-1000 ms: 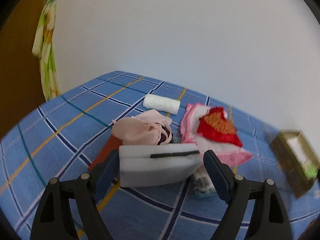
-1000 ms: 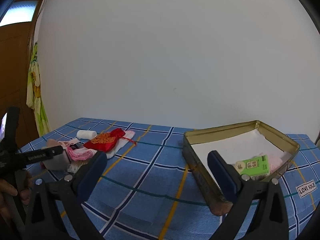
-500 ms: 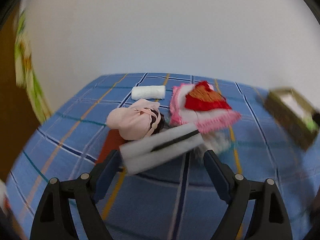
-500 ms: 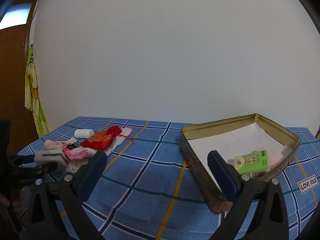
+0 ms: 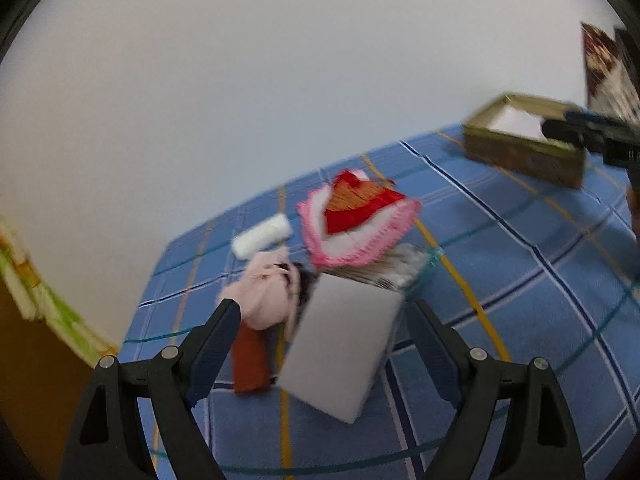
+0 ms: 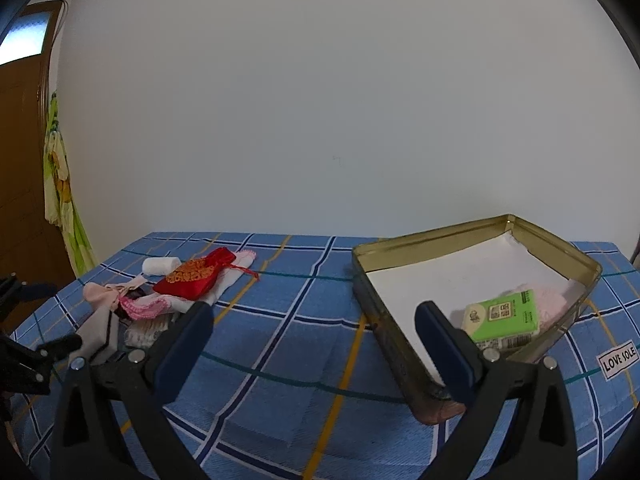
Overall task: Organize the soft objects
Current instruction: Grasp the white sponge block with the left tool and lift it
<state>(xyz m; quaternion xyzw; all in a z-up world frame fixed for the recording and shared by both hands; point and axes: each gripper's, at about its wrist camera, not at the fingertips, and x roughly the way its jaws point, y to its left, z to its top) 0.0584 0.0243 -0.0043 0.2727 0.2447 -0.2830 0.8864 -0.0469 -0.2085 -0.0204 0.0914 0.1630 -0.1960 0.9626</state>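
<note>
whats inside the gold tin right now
In the gold tin, a green tissue pack lies at the near right end on a white lining, with something pale pink behind it. The pack covers part of the pink thing, so its full shape is hidden.

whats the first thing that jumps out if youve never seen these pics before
A white foam block fills the space between the fingers of the left gripper, tilted above the blue checked cloth. Behind it lies a bright red and gold pouch on a pink-edged white cloth. To the right stands a gold metal tin holding a green tissue pack.
</note>
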